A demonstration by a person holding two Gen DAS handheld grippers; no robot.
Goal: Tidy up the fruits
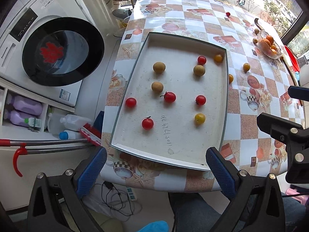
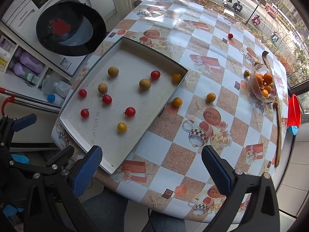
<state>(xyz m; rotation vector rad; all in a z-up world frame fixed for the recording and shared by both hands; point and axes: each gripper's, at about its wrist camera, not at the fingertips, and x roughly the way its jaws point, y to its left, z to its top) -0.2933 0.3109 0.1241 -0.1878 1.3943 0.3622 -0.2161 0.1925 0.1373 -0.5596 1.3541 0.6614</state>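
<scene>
A white tray [image 1: 135, 71] [image 2: 166, 100] lies on the checkered table. It holds several red cherry tomatoes [image 1: 170, 96] [image 2: 130, 111], brown longans [image 1: 159, 67] [image 2: 113, 71] and two yellow tomatoes [image 1: 199, 118] [image 2: 122, 127]. Two yellow tomatoes [image 2: 177, 101] [image 1: 246, 66] and one red tomato [image 2: 230, 35] [image 1: 228, 14] lie on the table outside it. My left gripper [image 1: 155, 166] is open and empty above the tray's near edge. My right gripper [image 2: 151, 166] is open and empty above the table, right of the tray's near corner.
A glass bowl of oranges [image 2: 263, 85] [image 1: 269, 45] stands at the far right, with a wooden spoon [image 2: 278, 116] beside it and a red cup [image 2: 294, 111] past the edge. A washing machine [image 1: 48, 48] and bottles [image 1: 23, 108] are left of the table.
</scene>
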